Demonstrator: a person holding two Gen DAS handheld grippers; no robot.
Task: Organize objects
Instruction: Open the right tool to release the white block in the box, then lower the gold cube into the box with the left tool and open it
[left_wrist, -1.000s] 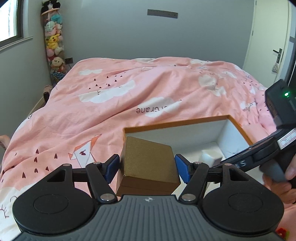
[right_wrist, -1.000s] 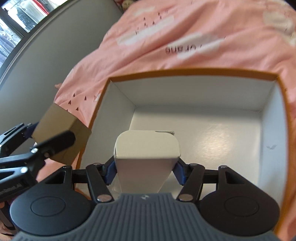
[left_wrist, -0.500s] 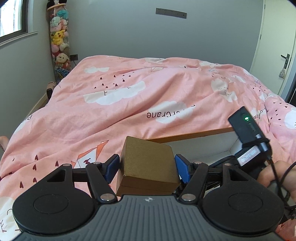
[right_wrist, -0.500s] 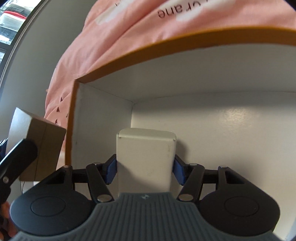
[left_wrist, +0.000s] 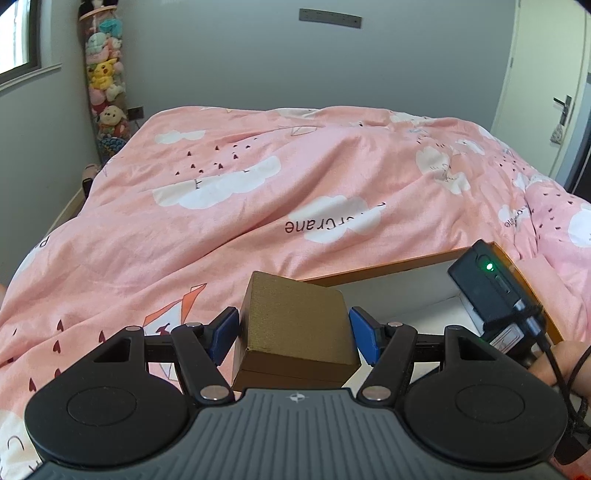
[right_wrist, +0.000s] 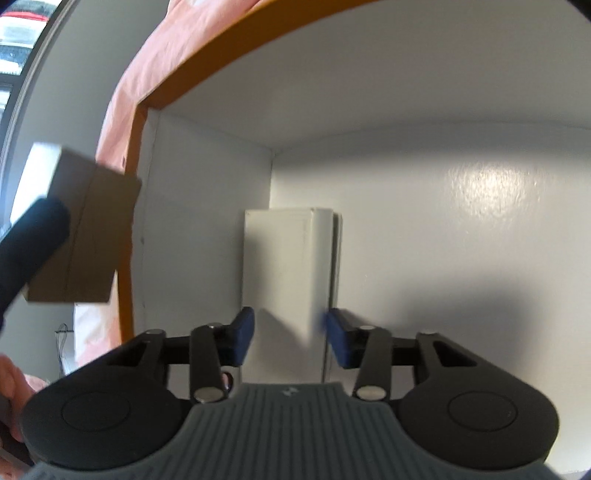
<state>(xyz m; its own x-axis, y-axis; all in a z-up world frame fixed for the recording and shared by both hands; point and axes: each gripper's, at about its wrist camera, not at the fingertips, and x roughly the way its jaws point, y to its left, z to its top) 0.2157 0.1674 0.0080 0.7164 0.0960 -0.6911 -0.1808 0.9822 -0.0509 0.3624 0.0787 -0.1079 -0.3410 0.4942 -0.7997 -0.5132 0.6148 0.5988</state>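
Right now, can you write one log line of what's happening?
left gripper: shut on gold box | right gripper: open, white box standing in orange-rimmed box

Gold box (left_wrist: 295, 325) gripped; white box (right_wrist: 290, 266) upright

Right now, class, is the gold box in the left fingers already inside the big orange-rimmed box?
No: the gold box is clamped between the left fingers, outside the orange-rimmed box and over the pink duvet.

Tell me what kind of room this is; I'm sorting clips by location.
A bedroom, probably a child's. A bed under a pink cloud-print duvet fills the left wrist view, a tall column of plush toys stands in the corner near a window, and a door is at right.
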